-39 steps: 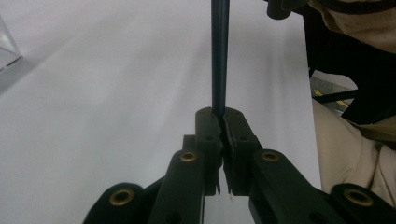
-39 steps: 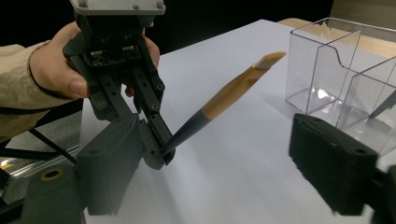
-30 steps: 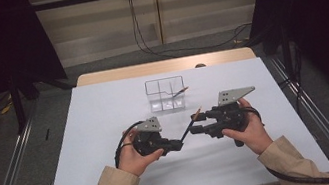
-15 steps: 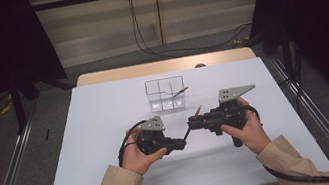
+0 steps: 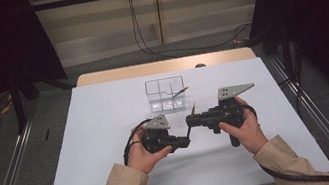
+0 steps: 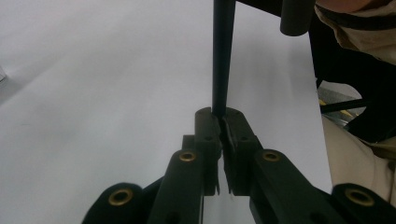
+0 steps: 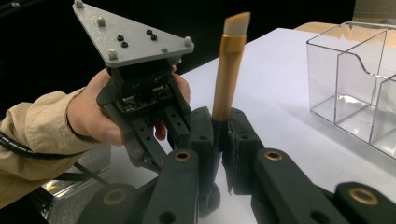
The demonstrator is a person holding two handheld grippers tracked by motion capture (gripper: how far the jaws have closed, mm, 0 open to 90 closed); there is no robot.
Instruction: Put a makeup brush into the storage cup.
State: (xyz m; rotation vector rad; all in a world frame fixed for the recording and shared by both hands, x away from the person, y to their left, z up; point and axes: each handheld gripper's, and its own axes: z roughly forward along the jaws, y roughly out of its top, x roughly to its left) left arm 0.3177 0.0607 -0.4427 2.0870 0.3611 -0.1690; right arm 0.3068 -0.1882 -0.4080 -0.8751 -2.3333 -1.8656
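Observation:
A slim brush (image 5: 191,121) with a black handle (image 6: 220,56), a gold ferrule (image 7: 229,70) and a pale slanted tip is held between both grippers above the white table (image 5: 108,132). My left gripper (image 5: 184,141) is shut on the lower end of the black handle, and its pads (image 6: 210,128) press the shaft. My right gripper (image 5: 191,119) has just been closing and is shut on the brush right below the gold ferrule, at the right gripper's fingertips (image 7: 236,123). The left gripper's grey plate (image 7: 133,39) and the hand holding it lie close behind the brush.
A clear plastic organizer (image 5: 166,92) with several compartments stands just beyond the grippers at mid-table, with another brush (image 5: 180,91) leaning out of it; its wall (image 7: 355,79) is to the right of the held brush. Black cables trail from both grippers.
The right gripper's jaws have closed around the brush's upper part. The left gripper has kept its grip, and both hands have stayed nearly where they were.

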